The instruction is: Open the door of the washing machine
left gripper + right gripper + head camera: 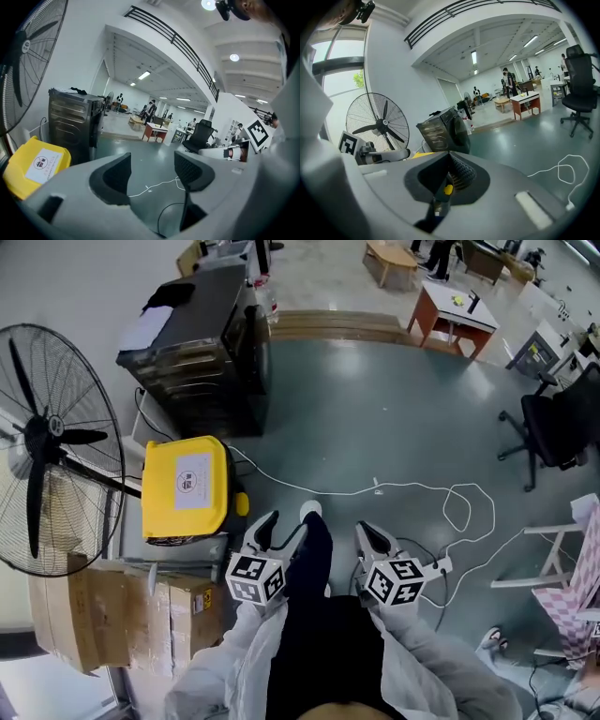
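on open floor (375, 418) before the washing machine (202, 343), left hand-held gripper (284, 529) apart, right hand-held gripper (375, 540) closed

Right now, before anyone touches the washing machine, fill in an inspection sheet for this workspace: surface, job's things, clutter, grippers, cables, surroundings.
Surface: smooth grey-green floor; no worktable seen.
Job's things: dark washing machine stands ahead to the left; its round door appears shut; neither gripper is near it.
Clutter: yellow box, cardboard boxes and a standing fan sit left of the person.
Grippers: left gripper has its jaws apart with nothing between; right gripper has its jaws together, holding nothing.
Cables: white cable loops across the floor.
Surroundings: office chair, small table, people far off in an open hall.
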The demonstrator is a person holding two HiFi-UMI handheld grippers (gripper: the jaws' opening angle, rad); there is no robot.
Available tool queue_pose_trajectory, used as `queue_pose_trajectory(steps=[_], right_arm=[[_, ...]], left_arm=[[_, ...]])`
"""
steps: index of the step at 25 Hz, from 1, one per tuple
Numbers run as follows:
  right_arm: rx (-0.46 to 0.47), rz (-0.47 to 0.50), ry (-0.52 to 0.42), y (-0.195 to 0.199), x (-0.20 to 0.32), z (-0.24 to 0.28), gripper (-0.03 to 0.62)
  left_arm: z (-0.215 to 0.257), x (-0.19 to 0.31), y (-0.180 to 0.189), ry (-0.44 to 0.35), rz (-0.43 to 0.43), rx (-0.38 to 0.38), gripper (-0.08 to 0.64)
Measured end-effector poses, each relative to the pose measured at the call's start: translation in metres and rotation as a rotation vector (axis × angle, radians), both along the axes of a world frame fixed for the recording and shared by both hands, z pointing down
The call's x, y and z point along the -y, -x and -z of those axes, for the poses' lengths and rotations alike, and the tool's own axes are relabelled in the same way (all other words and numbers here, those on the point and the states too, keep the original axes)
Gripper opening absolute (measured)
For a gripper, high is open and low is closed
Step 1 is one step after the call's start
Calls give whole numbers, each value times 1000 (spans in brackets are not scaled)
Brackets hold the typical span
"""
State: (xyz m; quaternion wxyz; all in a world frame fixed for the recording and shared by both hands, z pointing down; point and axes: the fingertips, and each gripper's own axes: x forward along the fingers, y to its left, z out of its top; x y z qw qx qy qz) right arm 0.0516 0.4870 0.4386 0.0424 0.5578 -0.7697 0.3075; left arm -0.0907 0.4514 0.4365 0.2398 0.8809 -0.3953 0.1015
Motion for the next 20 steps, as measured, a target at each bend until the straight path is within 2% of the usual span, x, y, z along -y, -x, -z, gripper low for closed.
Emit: queue_pose_trajectory(steps=[8,15,20], right_arm=[[-12,-9,8,-15,112,7,12],[-29,25,-22,-13,250,23,12],[-28,51,-53,-6,334,31,12]], left_arm=[[9,121,-16,-7,-10,-20,281],[21,257,-12,-29,8,-19,281],[28,336,-4,-52,23,-12,281]])
